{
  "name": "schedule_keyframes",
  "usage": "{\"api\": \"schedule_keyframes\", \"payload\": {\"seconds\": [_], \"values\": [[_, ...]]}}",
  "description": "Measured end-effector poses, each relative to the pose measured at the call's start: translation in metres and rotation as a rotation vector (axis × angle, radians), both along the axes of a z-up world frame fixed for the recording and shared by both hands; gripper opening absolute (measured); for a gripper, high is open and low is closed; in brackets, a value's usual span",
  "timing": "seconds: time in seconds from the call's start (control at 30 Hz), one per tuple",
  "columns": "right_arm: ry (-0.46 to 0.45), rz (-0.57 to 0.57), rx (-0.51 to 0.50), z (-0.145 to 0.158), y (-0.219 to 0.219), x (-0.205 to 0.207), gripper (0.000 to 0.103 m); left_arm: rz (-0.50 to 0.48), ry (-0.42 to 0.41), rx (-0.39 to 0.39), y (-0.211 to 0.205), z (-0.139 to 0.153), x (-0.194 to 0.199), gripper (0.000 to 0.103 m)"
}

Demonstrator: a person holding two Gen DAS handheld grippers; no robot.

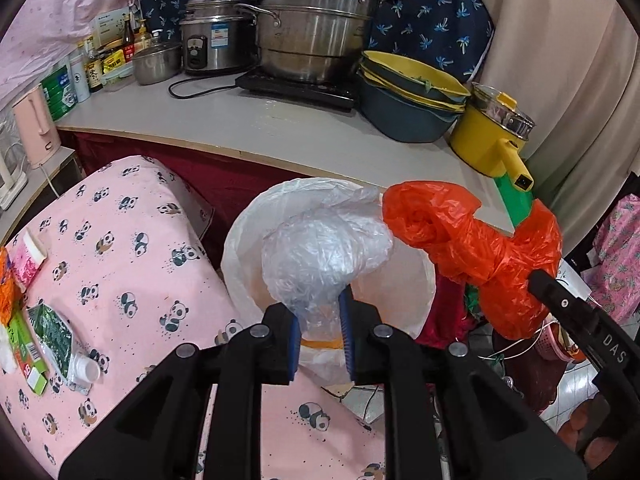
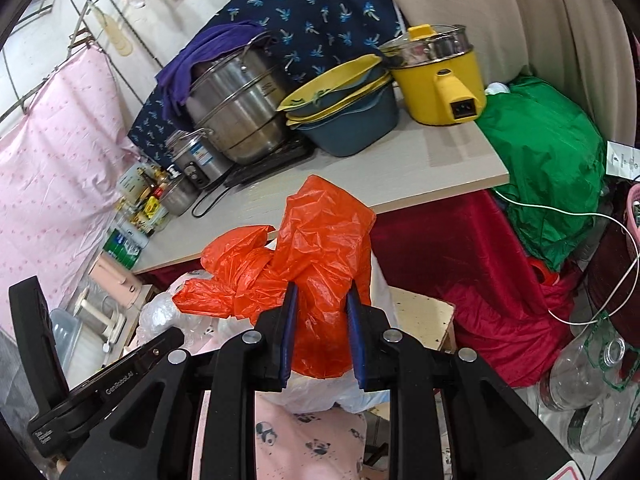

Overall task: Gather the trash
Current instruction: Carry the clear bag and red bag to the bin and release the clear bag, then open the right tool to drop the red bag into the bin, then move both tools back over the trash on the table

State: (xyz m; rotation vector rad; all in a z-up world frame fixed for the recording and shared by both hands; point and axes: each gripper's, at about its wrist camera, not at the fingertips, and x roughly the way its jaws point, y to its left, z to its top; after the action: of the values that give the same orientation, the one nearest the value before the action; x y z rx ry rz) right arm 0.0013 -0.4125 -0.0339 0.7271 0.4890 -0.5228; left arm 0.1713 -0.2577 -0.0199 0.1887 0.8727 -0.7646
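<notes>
The left gripper point(image 1: 322, 334) is pinching a clear plastic bag point(image 1: 320, 256) over the white bag point(image 1: 240, 248), beside the panda cloth point(image 1: 132, 240). The right gripper point(image 2: 322, 334) is seemingly squeezing an orange bag point(image 2: 316, 248) just beside it.

Left of the left fingers, a panda-print cloth surface point(image 1: 132, 264) carries a green wrapper point(image 1: 50, 330), a white-capped tube point(image 1: 82, 370) and a pink packet point(image 1: 26, 258). Beyond both fingers, a pale countertop point(image 1: 224, 120) bears steel pots point(image 1: 316, 28), stacked basins point(image 1: 404, 96) and a yellow cooker point(image 1: 490, 136).
</notes>
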Motion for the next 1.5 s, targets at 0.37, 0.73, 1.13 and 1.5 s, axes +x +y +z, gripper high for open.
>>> {"api": "schedule_keyframes", "payload": {"seconds": [0.37, 0.73, 1.13, 1.5], "values": [[0.006, -0.048, 0.007, -0.008, -0.020, -0.002, 0.022, -0.014, -0.016, 0.019, -0.032, -0.016, 0.013, 0.064], [0.028, 0.001, -0.037, -0.003, -0.011, 0.029, 0.023, 0.056, -0.021, 0.038, -0.010, -0.017, 0.026, 0.067], [0.036, 0.086, -0.087, 0.007, 0.007, 0.084, 0.046, 0.189, -0.077, 0.049, 0.031, -0.010, 0.043, 0.080], [0.000, 0.155, -0.137, 0.035, 0.048, 0.088, 0.054, 0.268, -0.080, 0.025, 0.068, 0.000, 0.046, 0.088]]}}
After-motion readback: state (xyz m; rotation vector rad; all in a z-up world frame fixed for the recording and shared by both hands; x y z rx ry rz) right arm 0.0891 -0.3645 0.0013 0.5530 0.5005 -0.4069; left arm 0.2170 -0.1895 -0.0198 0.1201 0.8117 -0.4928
